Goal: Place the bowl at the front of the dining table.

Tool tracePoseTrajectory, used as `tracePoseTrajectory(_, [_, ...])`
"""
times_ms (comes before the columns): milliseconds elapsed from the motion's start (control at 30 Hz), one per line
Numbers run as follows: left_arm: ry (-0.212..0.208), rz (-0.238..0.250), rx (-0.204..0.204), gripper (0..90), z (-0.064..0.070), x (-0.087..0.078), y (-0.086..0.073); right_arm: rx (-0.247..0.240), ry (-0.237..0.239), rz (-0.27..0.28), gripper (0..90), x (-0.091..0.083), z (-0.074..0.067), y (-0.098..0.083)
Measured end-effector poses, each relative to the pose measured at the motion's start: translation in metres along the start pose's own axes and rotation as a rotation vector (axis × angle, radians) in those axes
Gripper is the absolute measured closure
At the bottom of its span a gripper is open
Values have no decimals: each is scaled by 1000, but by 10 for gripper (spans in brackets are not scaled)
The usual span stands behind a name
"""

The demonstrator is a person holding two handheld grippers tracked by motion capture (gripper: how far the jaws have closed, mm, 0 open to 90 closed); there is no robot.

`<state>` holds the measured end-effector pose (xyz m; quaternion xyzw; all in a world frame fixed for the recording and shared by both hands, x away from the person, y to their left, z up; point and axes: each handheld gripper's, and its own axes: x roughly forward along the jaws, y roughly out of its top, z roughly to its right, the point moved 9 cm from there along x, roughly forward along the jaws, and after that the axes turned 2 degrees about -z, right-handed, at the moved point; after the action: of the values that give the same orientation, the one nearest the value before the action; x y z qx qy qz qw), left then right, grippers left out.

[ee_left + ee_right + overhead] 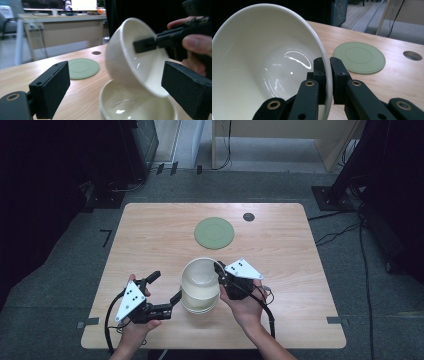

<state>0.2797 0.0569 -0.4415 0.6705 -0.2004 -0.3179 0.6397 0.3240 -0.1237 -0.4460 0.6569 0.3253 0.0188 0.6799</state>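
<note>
While the right tongs pinch the rim of the top bowl, one jaw inside and one outside, that bowl hangs tilted above the stack of bowls near the front middle of the bench. From the left gripper view the tilted bowl's lower edge sits over the mouth of the stack; whether they touch I cannot tell. The left tongs stand wide apart with nothing between the pads, just left of the stack; one jaw reaches close to the stack's side, the other points off toward the far left. No earlier picture bears on them, so only their spread is told.

Farther back on the bench lies a flat green mat, well apart from the bowls and with bare wood between. A small dark hole sits in the bench top just right of the mat. Cables trail from both tongs toward the front edge. Beyond the bench, a pale desk with screens on it shows in the left gripper view. Nothing lies between the bowls and the mat.
</note>
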Motion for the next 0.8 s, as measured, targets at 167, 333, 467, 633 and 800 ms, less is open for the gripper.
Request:
tracePoseTrajectory(167, [87,9,-20,88,-20,-10,-6,2,-2,14,847,0,4,6])
tracePoseTrajectory(333, [150,-19,-64,89,-45,-17,-23,4,-5,23,847,0,10,11])
tracePoseTrajectory(467, [218,-62,-72,89,-61,-18,-35,5,-8,21,847,1,13,12])
tracePoseTrajectory(633, [245,-55,-82,89,-74,-21,-45,-1,-9,25,847,2,15,14])
tracePoseTrajectory(800, [290,-84,-129,89,-94,-19,-64,9,-16,35,846,1,20,18])
